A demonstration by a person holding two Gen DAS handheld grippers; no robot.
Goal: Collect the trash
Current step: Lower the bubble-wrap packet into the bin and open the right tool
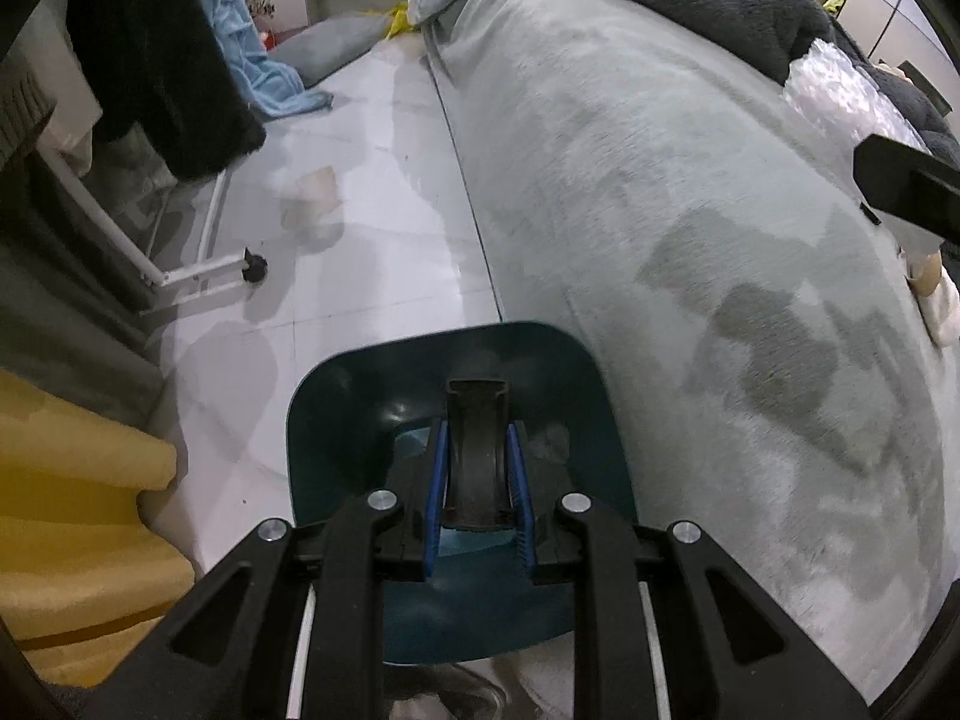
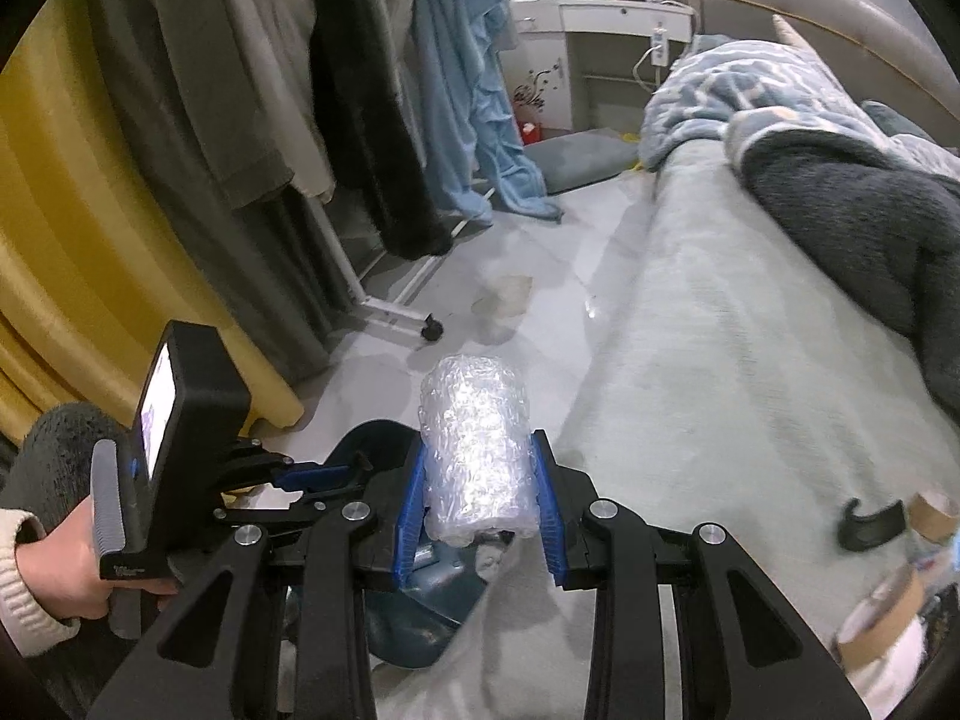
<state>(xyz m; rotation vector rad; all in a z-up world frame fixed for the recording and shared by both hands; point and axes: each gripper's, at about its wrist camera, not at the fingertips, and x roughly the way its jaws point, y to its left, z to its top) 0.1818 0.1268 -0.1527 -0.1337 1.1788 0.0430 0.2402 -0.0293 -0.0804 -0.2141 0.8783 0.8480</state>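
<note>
My left gripper (image 1: pixel 478 483) is shut on the black handle (image 1: pixel 478 450) of a dark teal dustpan (image 1: pixel 360 396), held at the bed's edge above the floor. The dustpan also shows in the right wrist view (image 2: pixel 384 450) with the left gripper (image 2: pixel 324 477) on it. My right gripper (image 2: pixel 480 495) is shut on a roll of clear bubble wrap (image 2: pixel 477 450), held just over the dustpan. The bubble wrap shows at the far right of the left wrist view (image 1: pixel 840 96), with a black part of the right gripper in front of it. A crumpled clear wrapper (image 2: pixel 504 300) lies on the floor.
A bed with a pale green cover (image 1: pixel 660 210) and a dark grey blanket (image 2: pixel 852 222) fills the right. A clothes rack on castors (image 2: pixel 432 330) with hanging clothes stands left, by a yellow curtain (image 2: pixel 72 240). Cardboard tape rolls (image 2: pixel 882 618) and a black hook (image 2: pixel 870 525) lie on the bed.
</note>
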